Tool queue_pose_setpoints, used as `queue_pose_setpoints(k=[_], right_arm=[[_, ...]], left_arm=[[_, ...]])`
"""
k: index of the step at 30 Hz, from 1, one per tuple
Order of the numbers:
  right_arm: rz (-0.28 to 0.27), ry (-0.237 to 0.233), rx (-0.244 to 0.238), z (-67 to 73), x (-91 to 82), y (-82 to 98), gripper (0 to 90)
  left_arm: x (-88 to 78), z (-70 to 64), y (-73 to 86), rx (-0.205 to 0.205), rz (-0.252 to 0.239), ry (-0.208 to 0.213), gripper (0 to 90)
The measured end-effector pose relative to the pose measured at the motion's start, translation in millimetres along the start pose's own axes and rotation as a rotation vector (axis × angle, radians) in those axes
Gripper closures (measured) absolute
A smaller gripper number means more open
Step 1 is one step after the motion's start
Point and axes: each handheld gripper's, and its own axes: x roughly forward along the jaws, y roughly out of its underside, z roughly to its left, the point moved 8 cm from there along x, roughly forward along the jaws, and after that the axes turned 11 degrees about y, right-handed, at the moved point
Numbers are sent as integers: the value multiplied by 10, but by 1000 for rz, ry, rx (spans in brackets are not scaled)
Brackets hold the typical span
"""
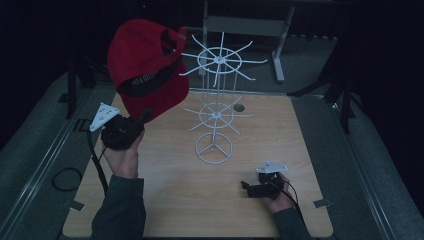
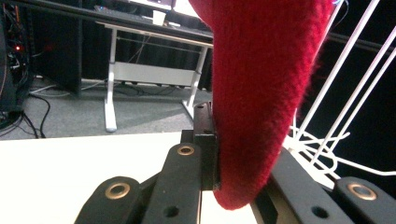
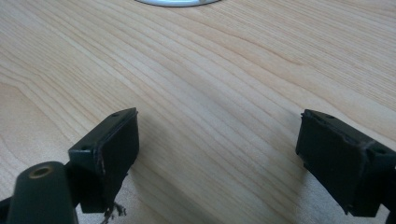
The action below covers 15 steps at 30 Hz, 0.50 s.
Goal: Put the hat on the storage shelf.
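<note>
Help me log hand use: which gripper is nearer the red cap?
Left. The left gripper is shut on the red cap, holding it up beside the white wire rack. The right gripper sits low over the table, open and apart.

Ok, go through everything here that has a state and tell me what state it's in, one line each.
Red cap: held up off the table, brim clamped in the left gripper.
Left gripper: shut on the cap.
Right gripper: open, holding nothing, low over the table.
White wire rack: standing upright, arms bare.
</note>
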Motion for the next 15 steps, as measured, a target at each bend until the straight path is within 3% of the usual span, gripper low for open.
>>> queue_pose_setpoints(k=[15], right_arm=[[0, 0, 0, 0, 0, 0, 131]], left_arm=[[10, 20, 189, -5, 43, 5, 858]])
